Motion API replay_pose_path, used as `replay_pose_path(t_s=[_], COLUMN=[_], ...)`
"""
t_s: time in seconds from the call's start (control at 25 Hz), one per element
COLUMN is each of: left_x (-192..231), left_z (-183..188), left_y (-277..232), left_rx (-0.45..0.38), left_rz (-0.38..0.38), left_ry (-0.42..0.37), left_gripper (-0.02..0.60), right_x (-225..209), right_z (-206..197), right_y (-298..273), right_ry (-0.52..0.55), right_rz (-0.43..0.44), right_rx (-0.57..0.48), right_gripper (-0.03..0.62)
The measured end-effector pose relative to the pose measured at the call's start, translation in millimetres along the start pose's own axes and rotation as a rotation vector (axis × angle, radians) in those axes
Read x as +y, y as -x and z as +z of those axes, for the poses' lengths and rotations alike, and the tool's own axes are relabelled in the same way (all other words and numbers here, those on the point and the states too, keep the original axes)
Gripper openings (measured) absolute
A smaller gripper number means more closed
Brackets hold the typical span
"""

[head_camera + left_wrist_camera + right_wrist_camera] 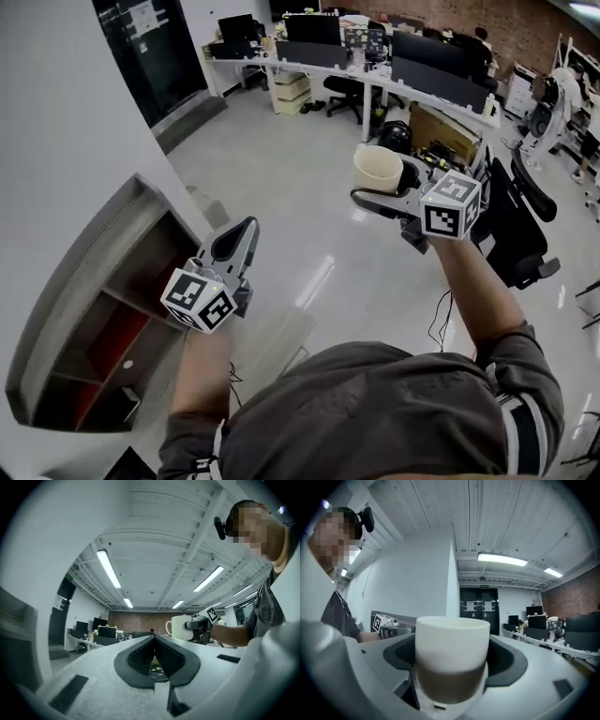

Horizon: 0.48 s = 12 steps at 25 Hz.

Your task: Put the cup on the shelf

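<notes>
Head view: right gripper jaws hug the cup, left gripper jaws are closed and empty; keep it level going left to the shelf.

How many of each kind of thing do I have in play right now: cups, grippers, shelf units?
Cups: 1, the cup, clamped in the right gripper
Grippers: 2, the right gripper and the left gripper, whose jaws are together on nothing
Shelf units: 1, the shelf, with no cup on it yet
Total: 4
</notes>
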<state>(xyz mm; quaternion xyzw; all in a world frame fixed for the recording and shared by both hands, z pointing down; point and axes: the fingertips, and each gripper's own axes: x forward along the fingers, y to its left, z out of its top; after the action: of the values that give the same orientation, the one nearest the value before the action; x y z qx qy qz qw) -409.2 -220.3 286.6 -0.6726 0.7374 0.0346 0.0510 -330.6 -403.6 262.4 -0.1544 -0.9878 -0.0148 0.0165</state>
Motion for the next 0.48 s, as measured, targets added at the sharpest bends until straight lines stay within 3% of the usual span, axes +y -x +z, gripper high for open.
replay_pose_path(t_s=[0.2,0.48], left_x=[59,114], left_z=[10,59], left_y=[92,201], left_rx=[0.005,0.02], left_rz=[0.18,0.367], left_ry=[-0.019,-0.06], left_gripper=[-0.005,-0.005], right_x=[62,163], right_z=[19,70], right_y=[-114,-246], right_ry=[0.043,0.066], right_rz=[0.173,0.383], right_rx=[-0.01,-0.034], right_gripper=[0.422,0.423])
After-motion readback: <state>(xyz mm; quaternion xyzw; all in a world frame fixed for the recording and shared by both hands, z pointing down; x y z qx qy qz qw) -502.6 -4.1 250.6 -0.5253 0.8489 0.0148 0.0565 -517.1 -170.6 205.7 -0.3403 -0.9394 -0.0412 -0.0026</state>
